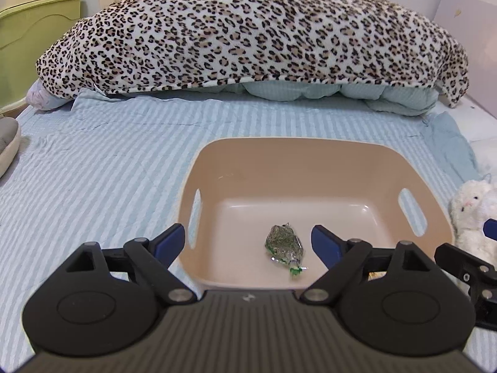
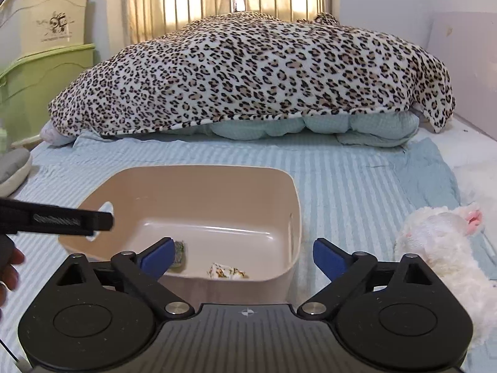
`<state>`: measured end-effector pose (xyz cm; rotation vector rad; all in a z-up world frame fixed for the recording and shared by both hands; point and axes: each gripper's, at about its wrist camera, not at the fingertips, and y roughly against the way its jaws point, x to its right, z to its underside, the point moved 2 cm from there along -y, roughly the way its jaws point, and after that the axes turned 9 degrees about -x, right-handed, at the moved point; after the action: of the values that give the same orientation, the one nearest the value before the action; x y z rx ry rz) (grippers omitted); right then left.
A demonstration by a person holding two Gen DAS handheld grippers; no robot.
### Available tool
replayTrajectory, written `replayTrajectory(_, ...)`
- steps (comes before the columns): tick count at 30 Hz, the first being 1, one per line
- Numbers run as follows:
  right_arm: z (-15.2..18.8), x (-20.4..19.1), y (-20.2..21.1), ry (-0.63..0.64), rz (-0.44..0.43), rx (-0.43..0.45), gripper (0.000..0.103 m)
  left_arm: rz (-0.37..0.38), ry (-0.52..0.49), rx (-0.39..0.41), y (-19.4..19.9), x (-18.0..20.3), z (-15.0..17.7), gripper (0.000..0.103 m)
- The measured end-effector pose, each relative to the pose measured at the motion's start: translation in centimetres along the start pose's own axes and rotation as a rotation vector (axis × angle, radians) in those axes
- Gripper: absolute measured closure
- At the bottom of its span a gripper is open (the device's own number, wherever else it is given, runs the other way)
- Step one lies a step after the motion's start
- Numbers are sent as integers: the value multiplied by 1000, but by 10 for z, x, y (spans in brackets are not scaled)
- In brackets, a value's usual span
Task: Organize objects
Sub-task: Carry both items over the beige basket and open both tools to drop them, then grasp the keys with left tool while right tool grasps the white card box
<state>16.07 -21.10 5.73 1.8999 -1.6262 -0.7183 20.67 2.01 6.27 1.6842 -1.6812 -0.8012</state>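
Candy [image 1: 284, 245] in basin [image 1: 310, 152] — between wide jaws (untouched)

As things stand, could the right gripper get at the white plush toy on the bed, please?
Probably yes. The right gripper is open and holds nothing, and the white plush toy lies uncovered on the striped sheet just to its right, outside the beige basket, with nothing between them.

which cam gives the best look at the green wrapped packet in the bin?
Left wrist: the green packet lies whole on the floor of the beige bin. Right wrist shows only its edge, behind a claw finger.
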Motion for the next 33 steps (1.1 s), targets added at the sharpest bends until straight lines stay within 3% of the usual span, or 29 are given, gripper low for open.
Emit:
replayTrajectory(6, 16, 10, 6, 10, -1, -47, 2, 22, -29, 12, 28, -12, 14, 13)
replayTrajectory(10, 30, 18, -1, 30, 34, -101, 2, 51, -14, -35, 29, -23, 28, 12)
replayTrajectory(20, 72, 31, -38, 69, 77, -290, 2, -10, -77, -164, -16, -30, 63, 12)
replayTrajectory(26, 85, 14, -62, 119, 68, -338, 2, 8, -128, -181, -37, -18, 75, 12)
replayTrajectory(33, 93, 0, -78, 145, 46, -341, 2, 24, -194, -133, -50, -7, 84, 12)
